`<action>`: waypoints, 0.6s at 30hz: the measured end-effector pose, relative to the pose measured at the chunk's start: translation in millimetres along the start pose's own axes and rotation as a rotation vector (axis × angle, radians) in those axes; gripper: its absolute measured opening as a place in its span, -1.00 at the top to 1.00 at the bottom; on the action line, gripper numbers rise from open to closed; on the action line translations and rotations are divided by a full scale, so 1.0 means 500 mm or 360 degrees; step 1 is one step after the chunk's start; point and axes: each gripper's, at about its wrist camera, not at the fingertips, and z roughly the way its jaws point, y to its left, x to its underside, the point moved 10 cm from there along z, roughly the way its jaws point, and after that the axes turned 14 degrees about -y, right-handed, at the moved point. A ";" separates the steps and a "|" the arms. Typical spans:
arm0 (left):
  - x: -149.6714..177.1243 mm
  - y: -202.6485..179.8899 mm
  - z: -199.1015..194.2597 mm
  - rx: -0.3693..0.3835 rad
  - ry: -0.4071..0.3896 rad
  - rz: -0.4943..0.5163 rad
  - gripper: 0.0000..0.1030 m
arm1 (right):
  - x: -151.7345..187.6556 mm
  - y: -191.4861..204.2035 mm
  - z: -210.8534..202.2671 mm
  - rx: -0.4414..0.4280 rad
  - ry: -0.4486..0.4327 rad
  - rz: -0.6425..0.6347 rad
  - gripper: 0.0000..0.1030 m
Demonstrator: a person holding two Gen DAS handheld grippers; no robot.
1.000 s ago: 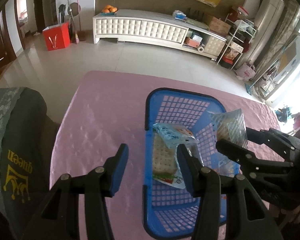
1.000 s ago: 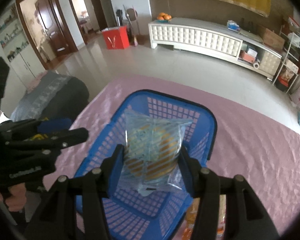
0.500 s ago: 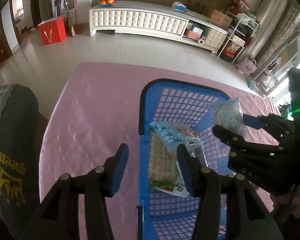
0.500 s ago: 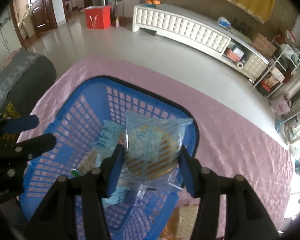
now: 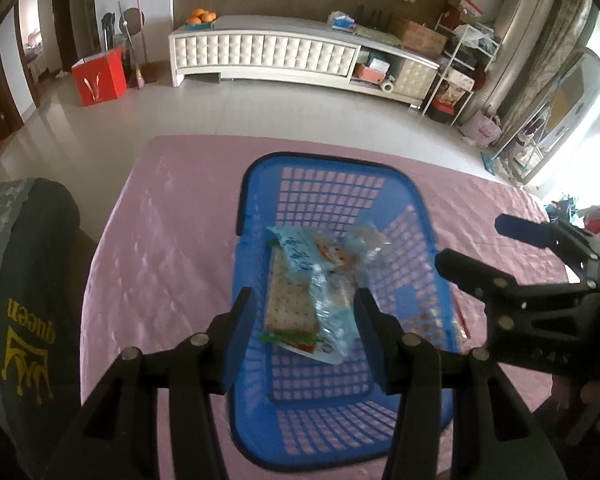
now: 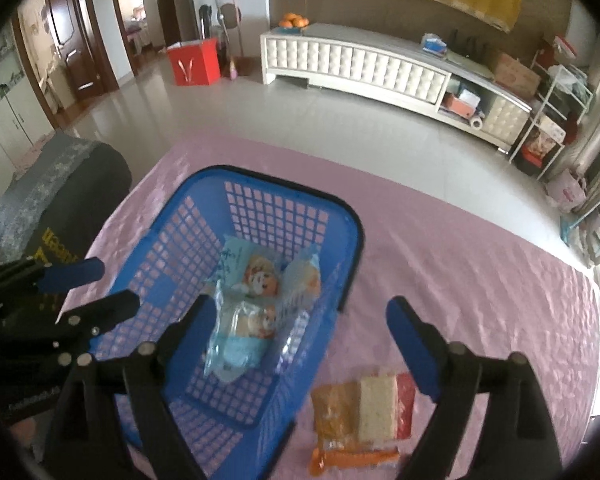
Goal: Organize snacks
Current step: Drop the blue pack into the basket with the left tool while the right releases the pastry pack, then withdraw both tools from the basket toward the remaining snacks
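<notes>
- The right gripper [image 6: 300,340] hung with its jaws spread wide and empty, over the near right rim of the blue basket [image 6: 352,240] on the pink tablecloth [image 6: 480,280].
- The left gripper [image 5: 304,328] was likewise parted and held nothing, poised above the basket's near end.
- Inside the basket lay several snacks in a loose heap: a cracker pack [image 5: 290,304], a pale blue packet with a cartoon face [image 6: 256,276] and a clear crumpled wrapper [image 5: 366,240].
- 1 snack remained outside: an orange-and-red cracker pack [image 6: 364,408], flat on the cloth just beside the basket's right wall and almost beneath the right gripper.
- Judged from this, the step in hand was fetching that pack; it would go best by lowering the fingers astride its narrow width and closing on the crackers, not on the loose film end.
- The basket wall stood close to the pack and could catch the nearer finger.
- A dark cushion marked "queen" [image 5: 28,320] sat off the table's left edge, clear of the work.
</notes>
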 end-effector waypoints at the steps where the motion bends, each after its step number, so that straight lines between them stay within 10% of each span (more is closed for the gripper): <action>1: -0.001 -0.006 -0.010 0.0001 -0.0009 0.0006 0.07 | 0.001 -0.001 -0.012 -0.0003 -0.0009 0.0006 -0.74; 18: 0.025 -0.143 -0.147 0.0031 -0.0121 0.0153 0.07 | 0.042 -0.046 -0.213 -0.0002 -0.0151 0.0119 -0.74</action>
